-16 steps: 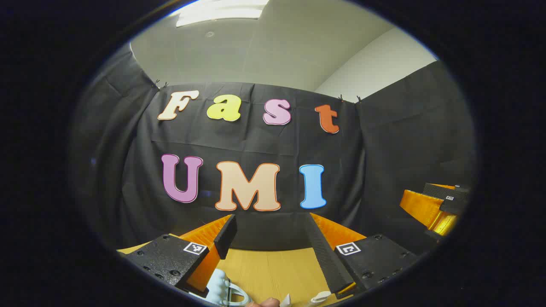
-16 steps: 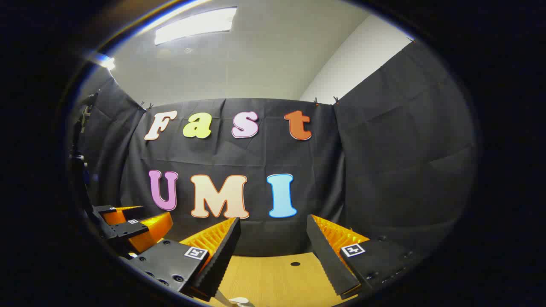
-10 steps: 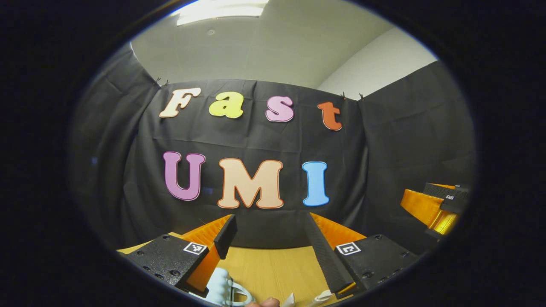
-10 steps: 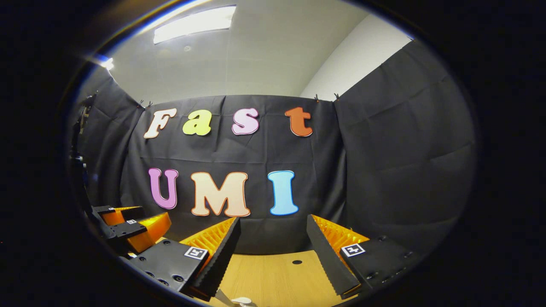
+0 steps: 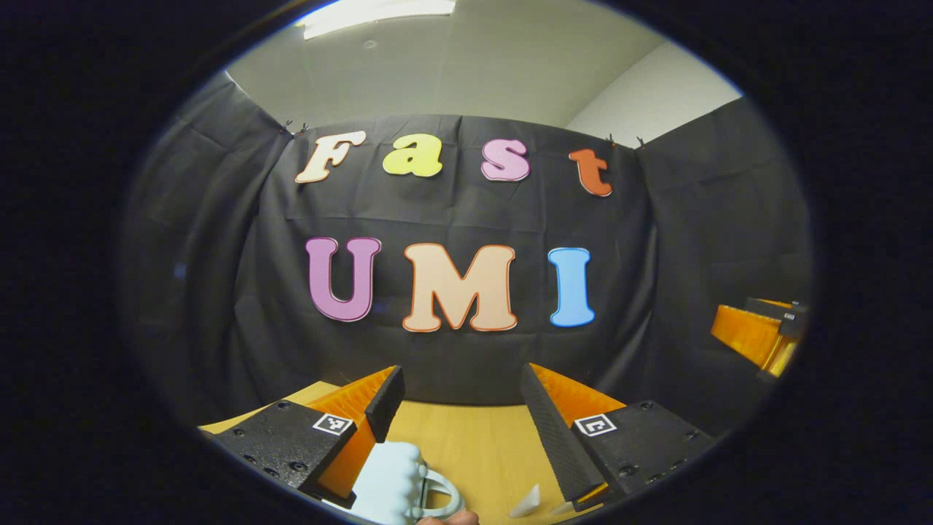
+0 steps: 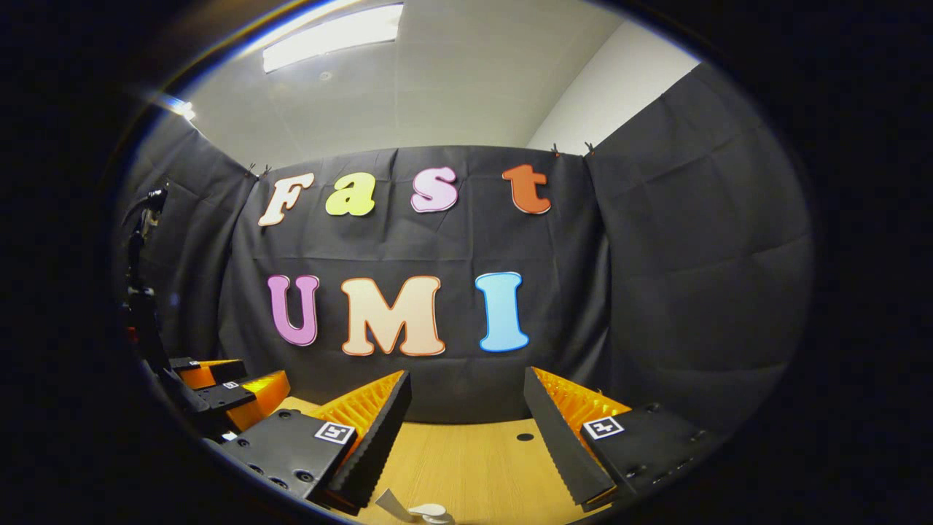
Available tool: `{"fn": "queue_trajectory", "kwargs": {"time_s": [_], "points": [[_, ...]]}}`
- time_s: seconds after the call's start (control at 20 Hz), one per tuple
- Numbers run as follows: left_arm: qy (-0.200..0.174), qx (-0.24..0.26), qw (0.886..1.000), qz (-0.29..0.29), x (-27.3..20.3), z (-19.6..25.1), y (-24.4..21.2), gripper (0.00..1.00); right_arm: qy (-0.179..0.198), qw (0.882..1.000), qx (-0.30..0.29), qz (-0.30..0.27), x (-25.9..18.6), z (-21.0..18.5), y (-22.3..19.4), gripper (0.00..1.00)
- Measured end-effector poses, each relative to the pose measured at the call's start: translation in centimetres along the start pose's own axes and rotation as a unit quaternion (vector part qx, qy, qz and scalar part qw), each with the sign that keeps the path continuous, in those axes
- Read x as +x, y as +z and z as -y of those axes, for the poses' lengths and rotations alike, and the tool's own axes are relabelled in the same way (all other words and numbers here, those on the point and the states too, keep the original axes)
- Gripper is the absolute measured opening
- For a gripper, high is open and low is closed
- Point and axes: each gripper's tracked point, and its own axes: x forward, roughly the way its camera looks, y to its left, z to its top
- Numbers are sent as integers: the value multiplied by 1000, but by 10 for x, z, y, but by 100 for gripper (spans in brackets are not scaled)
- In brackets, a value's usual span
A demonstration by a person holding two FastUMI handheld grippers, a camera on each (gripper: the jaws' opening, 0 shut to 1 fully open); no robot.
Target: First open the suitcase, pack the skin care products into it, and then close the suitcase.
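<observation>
My left gripper (image 5: 461, 379) is open above the wooden table (image 5: 474, 445), with nothing between its fingers. Just under its left finger lies a pale blue ribbed suitcase (image 5: 390, 485) with a grey handle (image 5: 441, 499), cut off by the bottom edge. A small white pointed item (image 5: 526, 503) lies near the right finger. My right gripper (image 6: 468, 380) is open too, holding nothing, and appears again far right in the left gripper view (image 5: 754, 332). A white skin care piece (image 6: 419, 509) lies on the table below it. The left gripper (image 6: 219, 385) shows at the left there.
A fingertip of a hand (image 5: 448, 518) peeks in at the bottom beside the suitcase handle. A small dark hole (image 6: 525, 437) marks the table top. The black cloth wall closes the table at the back and on both sides.
Both views have tipped downward and turned slightly left, so more table shows. More of the suitcase and the white items has come into sight. Both grippers stay open.
</observation>
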Motion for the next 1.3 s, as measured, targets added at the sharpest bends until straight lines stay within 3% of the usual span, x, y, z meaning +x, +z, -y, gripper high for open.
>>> {"fn": "queue_trajectory", "kwargs": {"time_s": [0.3, 0.7, 1.3], "points": [[10, 12, 994, -104, 11, -15, -85, 95, 4, 1000, -13, -27, 3, -5, -18, 98], [-11, 1, 974, -226, 22, -5, -180, 95, -18, 997, -30, -67, -7, 8, -41, 98], [3, 4, 932, -362, 21, 3, -272, 96, -24, 994, -52, -98, -18, 14, -61, 98]]}}
